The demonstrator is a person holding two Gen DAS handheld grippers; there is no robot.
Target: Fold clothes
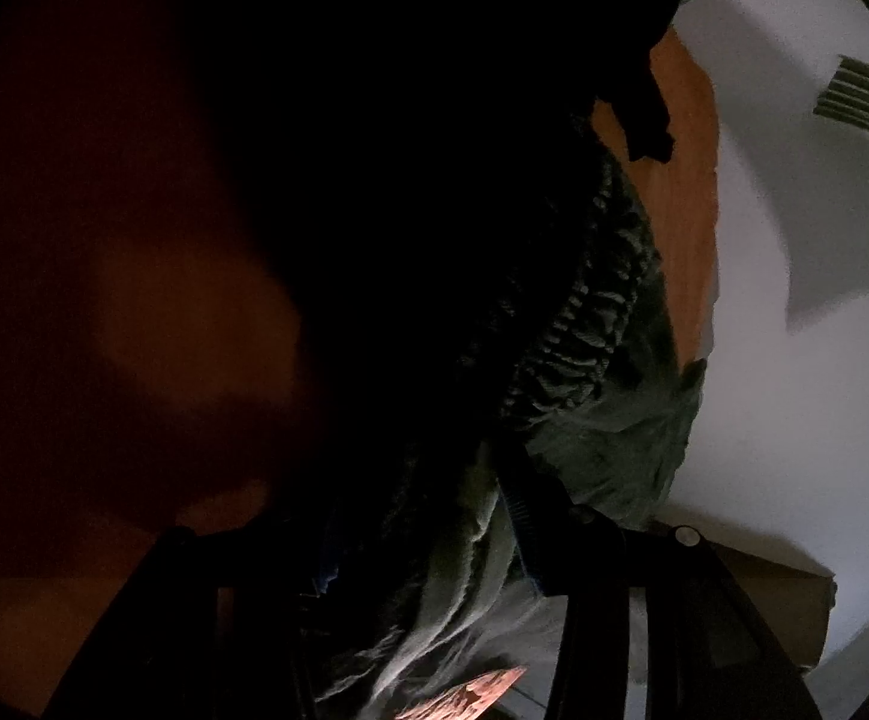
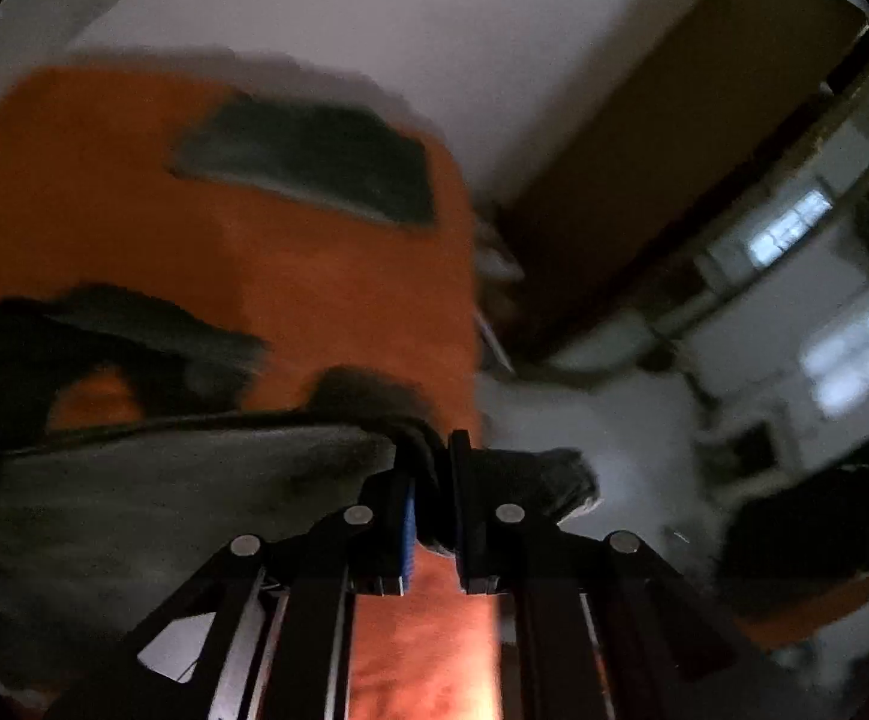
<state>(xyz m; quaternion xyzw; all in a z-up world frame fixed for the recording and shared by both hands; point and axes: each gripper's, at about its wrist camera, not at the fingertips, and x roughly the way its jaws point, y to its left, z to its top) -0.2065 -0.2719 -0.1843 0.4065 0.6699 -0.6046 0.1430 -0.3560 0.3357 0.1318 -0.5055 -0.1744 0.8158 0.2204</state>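
Right hand-held gripper (image 2: 431,480) pinched nearly closed on dark garment (image 2: 206,480), cloth spreading left above the orange surface (image 2: 338,300). Left hand-held gripper (image 1: 434,588): garment bunched between its fingers; grip cannot be told.

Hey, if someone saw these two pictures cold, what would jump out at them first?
Probably the orange surface filling the left half of the right wrist view, with a dark folded cloth lying on it. Next, the right tool at bottom centre, shut on a dark garment that spreads to its left. The left wrist view is mostly black, with green ruched fabric hanging before a white wall.
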